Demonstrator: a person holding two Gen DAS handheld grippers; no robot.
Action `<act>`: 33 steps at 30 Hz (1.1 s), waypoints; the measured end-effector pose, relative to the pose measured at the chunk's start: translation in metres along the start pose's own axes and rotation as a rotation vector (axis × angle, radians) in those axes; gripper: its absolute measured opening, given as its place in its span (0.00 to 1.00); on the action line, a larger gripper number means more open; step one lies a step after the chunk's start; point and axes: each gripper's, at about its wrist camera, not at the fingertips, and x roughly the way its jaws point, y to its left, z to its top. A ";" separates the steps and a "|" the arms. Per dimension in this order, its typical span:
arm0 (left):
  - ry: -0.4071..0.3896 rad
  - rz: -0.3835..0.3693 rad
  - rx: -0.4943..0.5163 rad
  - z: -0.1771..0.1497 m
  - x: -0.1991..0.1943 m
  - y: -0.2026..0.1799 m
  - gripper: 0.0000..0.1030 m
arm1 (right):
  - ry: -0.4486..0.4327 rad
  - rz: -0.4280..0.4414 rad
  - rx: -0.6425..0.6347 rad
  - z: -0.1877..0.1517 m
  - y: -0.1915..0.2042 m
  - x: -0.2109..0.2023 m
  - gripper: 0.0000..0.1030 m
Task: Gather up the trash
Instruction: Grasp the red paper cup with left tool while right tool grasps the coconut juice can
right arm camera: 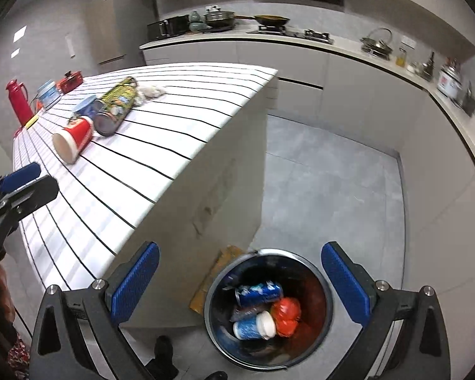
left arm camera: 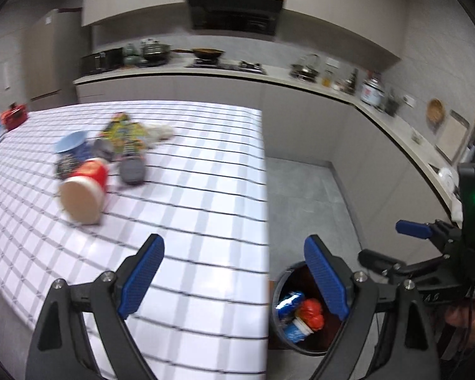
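While both claws stood apart and empty, the left claw [left arm camera: 234, 272] hung over the checked worktop [left arm camera: 190, 174] edge and the right claw [right arm camera: 239, 280] above the floor bin [right arm camera: 212, 310]. A red cup [right arm camera: 74, 139] and tube can [right arm camera: 117, 106] lay on the worktop; blue cans [right arm camera: 258, 293] sat binned.

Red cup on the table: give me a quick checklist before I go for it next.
1. Left tongs empty and open: ok.
2. Right tongs empty and open: ok.
3. Red cup reachable: ok, it lies on its side at the near end of the litter, nothing on top.
4. Neighbours clear of the cup: cannot tell, the patterned can lies close beside it.
5. Trash bin open with room: ok, a blue can and cups sit low inside.
6. Bin beside the table: ok.
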 end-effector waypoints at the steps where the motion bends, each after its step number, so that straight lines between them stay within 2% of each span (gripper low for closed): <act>1: -0.003 0.012 -0.017 0.000 -0.002 0.014 0.88 | -0.001 0.003 -0.010 0.005 0.010 0.002 1.00; 9: -0.016 0.100 -0.126 -0.003 -0.007 0.114 0.88 | -0.011 0.024 -0.044 0.040 0.084 0.020 1.00; 14: -0.030 0.111 -0.142 0.009 0.007 0.152 0.88 | -0.046 0.011 0.002 0.071 0.113 0.030 1.00; 21: 0.003 0.092 -0.121 0.031 0.051 0.161 0.88 | -0.052 -0.008 0.027 0.114 0.143 0.062 1.00; 31: 0.099 0.085 -0.100 0.051 0.103 0.171 0.88 | -0.020 0.028 0.084 0.164 0.162 0.113 1.00; 33: 0.100 0.087 -0.100 0.052 0.106 0.175 0.84 | -0.016 0.037 0.080 0.174 0.170 0.122 1.00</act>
